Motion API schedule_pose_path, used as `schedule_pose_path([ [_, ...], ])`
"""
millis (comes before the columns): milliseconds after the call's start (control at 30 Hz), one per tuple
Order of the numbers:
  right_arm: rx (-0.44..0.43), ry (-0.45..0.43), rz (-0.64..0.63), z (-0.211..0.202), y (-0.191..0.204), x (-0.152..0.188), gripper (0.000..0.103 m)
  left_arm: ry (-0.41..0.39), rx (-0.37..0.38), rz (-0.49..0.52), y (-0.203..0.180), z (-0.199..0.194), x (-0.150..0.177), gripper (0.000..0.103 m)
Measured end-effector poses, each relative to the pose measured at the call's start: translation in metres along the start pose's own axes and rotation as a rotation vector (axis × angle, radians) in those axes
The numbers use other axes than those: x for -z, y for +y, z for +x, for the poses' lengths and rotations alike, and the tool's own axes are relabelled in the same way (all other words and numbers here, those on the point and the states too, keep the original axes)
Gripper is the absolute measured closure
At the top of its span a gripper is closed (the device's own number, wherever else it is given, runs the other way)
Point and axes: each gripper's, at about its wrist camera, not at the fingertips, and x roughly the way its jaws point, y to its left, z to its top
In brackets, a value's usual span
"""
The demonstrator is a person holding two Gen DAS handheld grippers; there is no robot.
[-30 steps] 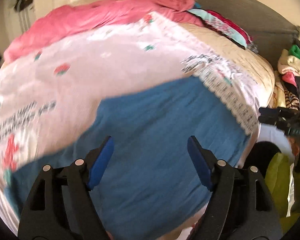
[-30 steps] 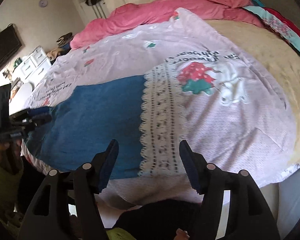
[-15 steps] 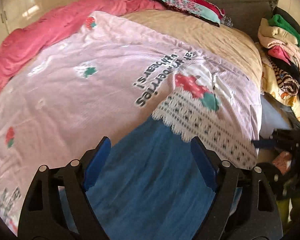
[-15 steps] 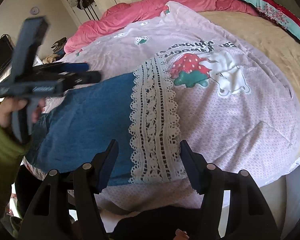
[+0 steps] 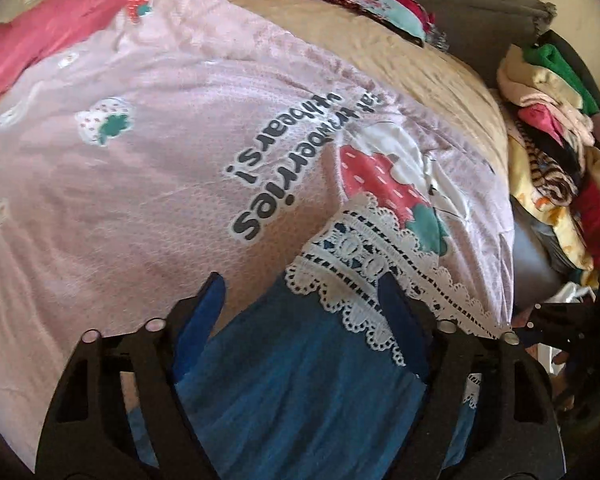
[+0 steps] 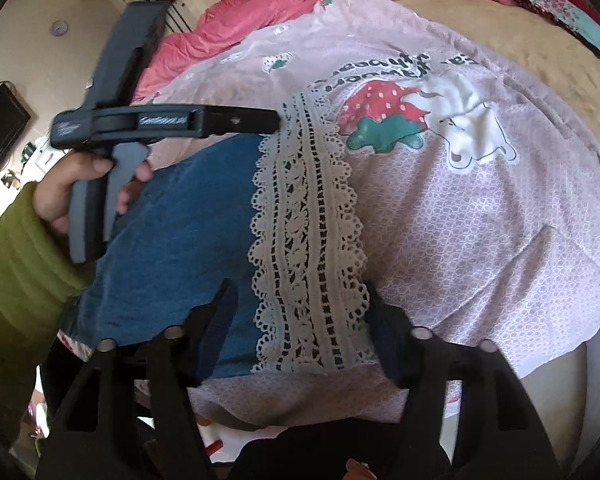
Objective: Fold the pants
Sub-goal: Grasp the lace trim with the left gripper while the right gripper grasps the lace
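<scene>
Lying flat on a quilted pink bedspread (image 6: 480, 220), crinkled blue pants (image 6: 188, 232) with scalloped lace hem (image 6: 304, 240) sit between both half-open, closing, empty tools (image 5: 300, 300) (image 6: 300, 308).

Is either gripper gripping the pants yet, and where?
Not yet. Left gripper and right gripper both straddle the pants' lace hem, jaws closing, not pinching.

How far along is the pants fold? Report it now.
Done: the blue pants lie spread flat on the pink sheet, lace hem out. In hand: both claws, left and right, have just been closing over the hem's two corners; neither pinches cloth yet. Left: every fold, as no layer is doubled over.
</scene>
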Motion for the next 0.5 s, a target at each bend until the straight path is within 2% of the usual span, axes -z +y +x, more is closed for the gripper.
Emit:
schedule_pose_path([
  [33, -0.003, -0.005, -0.004, -0.001, 0.0, 0.001, 0.051, 0.013, 0.027, 0.008, -0.001, 0.003, 0.001, 0.054],
  [100, -0.012, -0.006, 0.001, -0.001, 0.0, 0.001, 0.051, 0.032, 0.055, 0.021, -0.003, 0.007, 0.002, 0.059],
  [200, -0.009, 0.018, 0.037, 0.005, -0.005, -0.002, 0.049, 0.031, 0.047, 0.04, -0.005, 0.012, 0.005, 0.057],
  [267, -0.011, 0.029, 0.041, 0.009, -0.006, -0.004, 0.049, 0.034, 0.043, 0.017, 0.0, 0.017, 0.006, 0.047],
  [300, -0.019, 0.03, 0.034, 0.01, -0.004, -0.004, 0.05, 0.035, 0.049, 0.002, 0.002, 0.021, 0.006, 0.046],
  [367, -0.019, 0.022, 0.038, 0.009, -0.005, -0.004, 0.061, 0.03, 0.079, -0.022, 0.003, 0.023, 0.008, 0.051],
  [400, -0.021, 0.012, 0.04, 0.007, -0.005, -0.004, 0.074, 0.038, 0.097, -0.007, -0.001, 0.023, 0.009, 0.064],
  [433, -0.031, -0.001, 0.039, 0.004, -0.005, -0.003, 0.078, 0.032, 0.087, 0.017, -0.007, 0.019, 0.01, 0.067],
  [500, -0.045, -0.019, 0.027, 0.001, -0.003, -0.002, 0.078, 0.032, 0.083, 0.046, -0.014, 0.014, 0.012, 0.072],
])
